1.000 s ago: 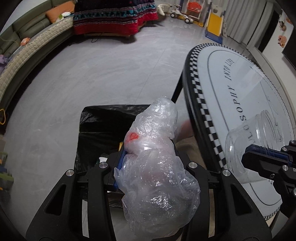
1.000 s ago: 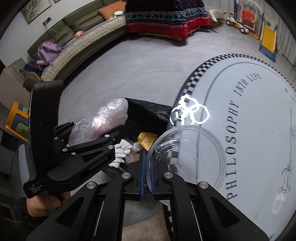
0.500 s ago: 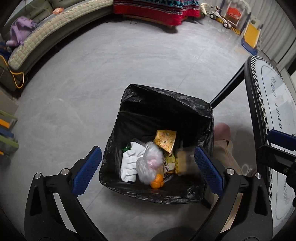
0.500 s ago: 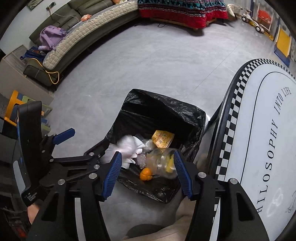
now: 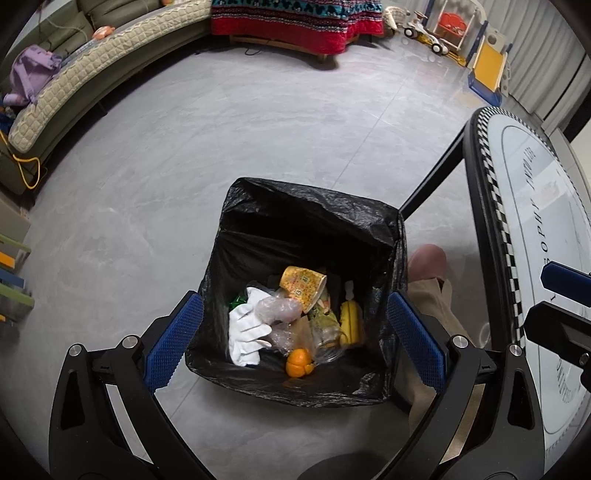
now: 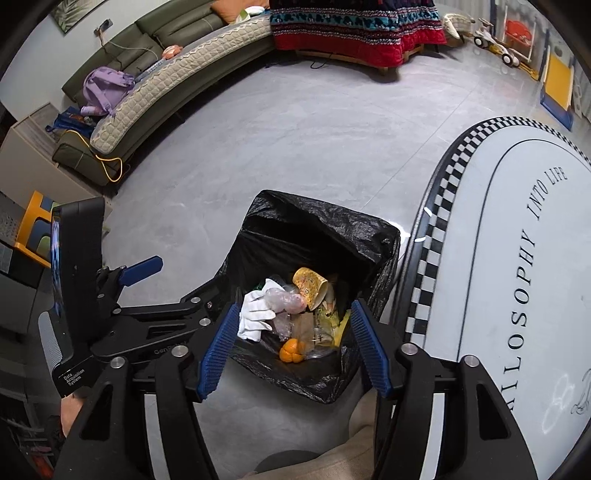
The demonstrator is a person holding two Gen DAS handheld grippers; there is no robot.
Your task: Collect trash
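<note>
A bin lined with a black bag [image 5: 314,210] [image 6: 325,225] stands on the floor beside the table. Inside lie a crumpled clear plastic bag [image 5: 277,310] [image 6: 282,301], a clear plastic jar [image 5: 325,338] [image 6: 319,341], a white glove [image 5: 245,332], a yellow cup [image 5: 303,286], a banana peel [image 5: 351,321] and an orange [image 5: 297,363] [image 6: 290,350]. My left gripper [image 5: 291,339] is open and empty above the bin. My right gripper [image 6: 293,349] is open and empty above it too. The left gripper also shows in the right wrist view [image 6: 140,269].
The round white table [image 6: 517,258] [image 5: 535,221] with a checkered rim and black lettering is at the right, its black leg [image 5: 432,184] next to the bin. The person's knee [image 5: 428,291] is by the bin. A sofa [image 6: 177,74] and toys [image 5: 443,26] line the far side.
Both grippers swung from the table over the bin and opened. The plastic bag left my left gripper and the clear jar left my right; both now lie in the bin.
</note>
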